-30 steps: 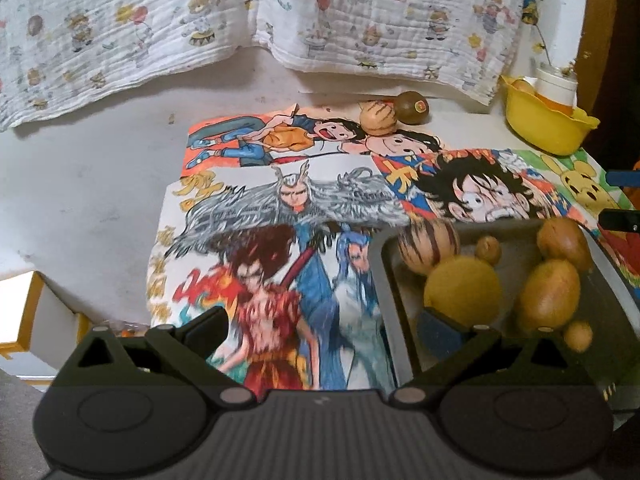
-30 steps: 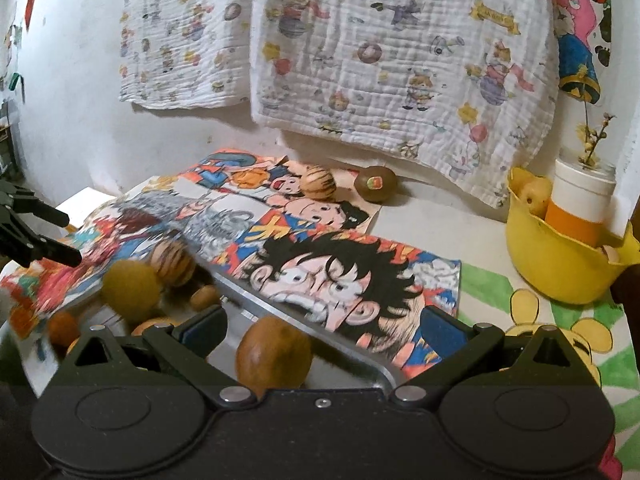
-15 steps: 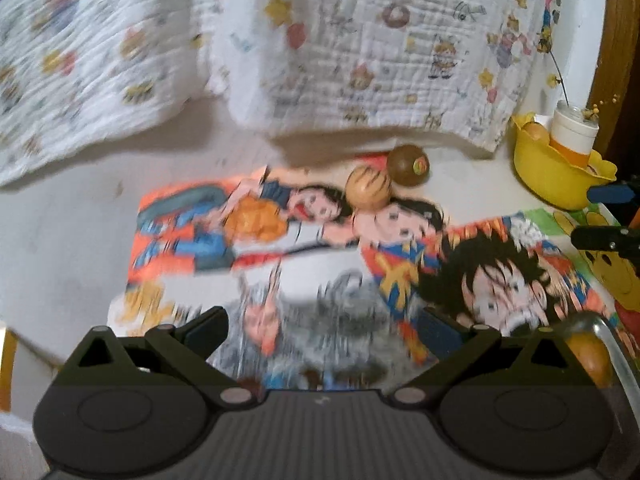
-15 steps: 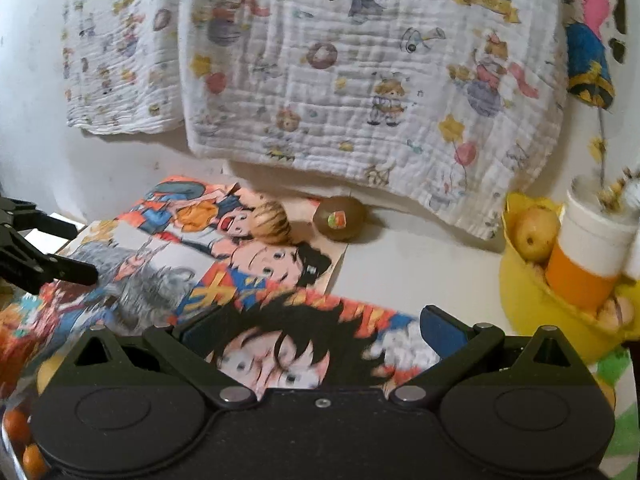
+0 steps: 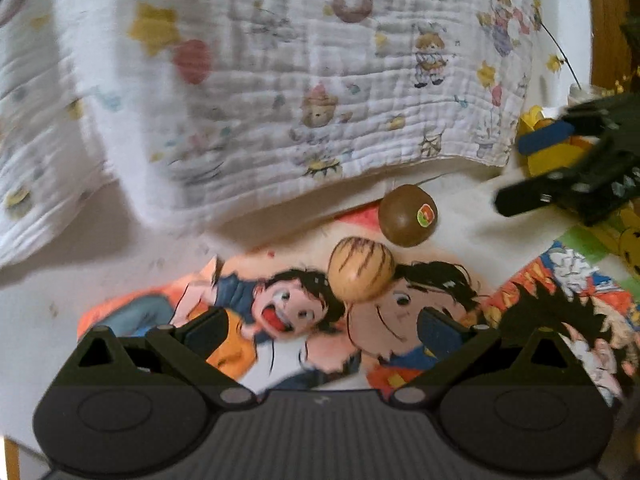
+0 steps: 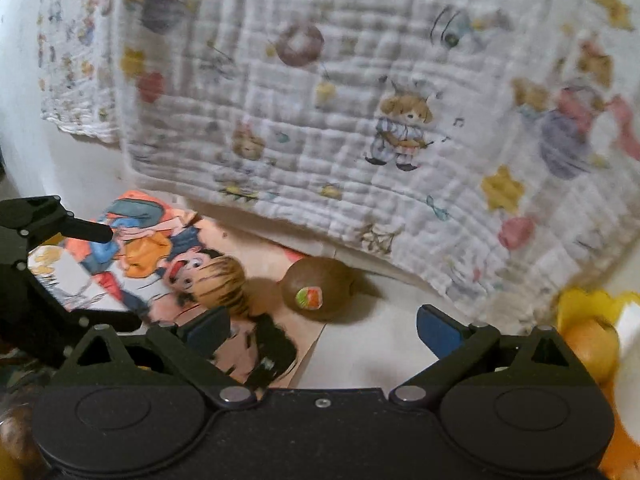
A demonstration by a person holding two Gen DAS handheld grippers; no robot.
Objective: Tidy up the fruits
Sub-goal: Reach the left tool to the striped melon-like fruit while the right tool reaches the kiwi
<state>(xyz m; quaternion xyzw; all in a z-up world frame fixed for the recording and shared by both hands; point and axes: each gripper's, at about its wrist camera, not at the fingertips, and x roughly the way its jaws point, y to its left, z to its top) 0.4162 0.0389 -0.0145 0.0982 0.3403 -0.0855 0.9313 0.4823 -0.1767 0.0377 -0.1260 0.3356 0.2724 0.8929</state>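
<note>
Black jaws of both grippers spread wide, gripping nothing.

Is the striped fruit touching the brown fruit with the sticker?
Cannot tell. In the left wrist view the striped fruit overlaps the brown fruit; in the right wrist view only a dark shadow lies between them, so neither view shows contact or a gap plainly.

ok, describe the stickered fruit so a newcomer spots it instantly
Find the cartoon-print cloth hanging at the back. Just below its hem sits a dark brown round fruit. Unlike the tan striped fruit beside it, it's plain and has a small red-green sticker.
</note>
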